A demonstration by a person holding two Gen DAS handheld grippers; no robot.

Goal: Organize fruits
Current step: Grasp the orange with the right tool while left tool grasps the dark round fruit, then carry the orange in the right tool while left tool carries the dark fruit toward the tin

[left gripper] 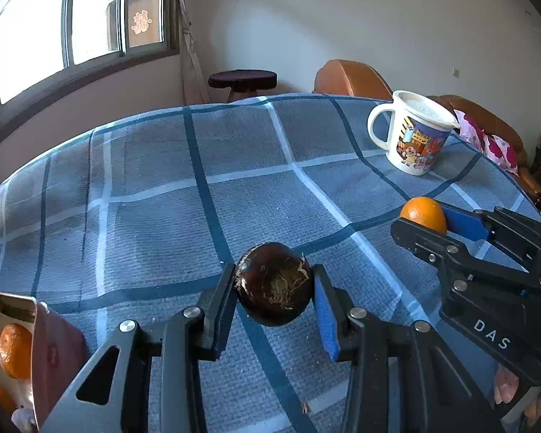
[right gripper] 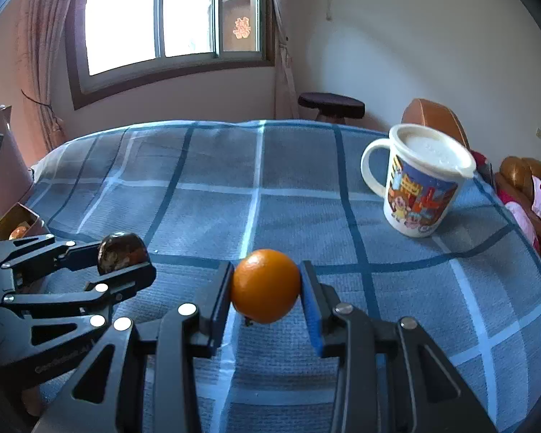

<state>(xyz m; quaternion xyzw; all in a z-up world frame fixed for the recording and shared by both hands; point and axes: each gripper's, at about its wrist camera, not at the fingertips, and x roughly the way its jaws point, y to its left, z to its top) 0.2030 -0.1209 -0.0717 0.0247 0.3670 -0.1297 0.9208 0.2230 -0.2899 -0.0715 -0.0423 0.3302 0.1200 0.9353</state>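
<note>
Orange fruit [right gripper: 265,285] clamped in right hand-held gripper [right gripper: 267,288], dark round fruit [left gripper: 273,283] in left [left gripper: 275,296].

The box [left gripper: 50,346] at the left view's lower left corner is cut by the frame edge, its oranges [left gripper: 15,350] only partly showing. In the right view, the left tool [right gripper: 124,258] hides the dark fruit's [right gripper: 121,250] lower half.

Left wrist view low over the checked tablecloth [left gripper: 155,195], facing the window wall, close behind its own fingers, right wrist view alongside, facing the same way, both sharing the cloth, the lidded mug [right gripper: 420,187], and each other's gripper
</note>
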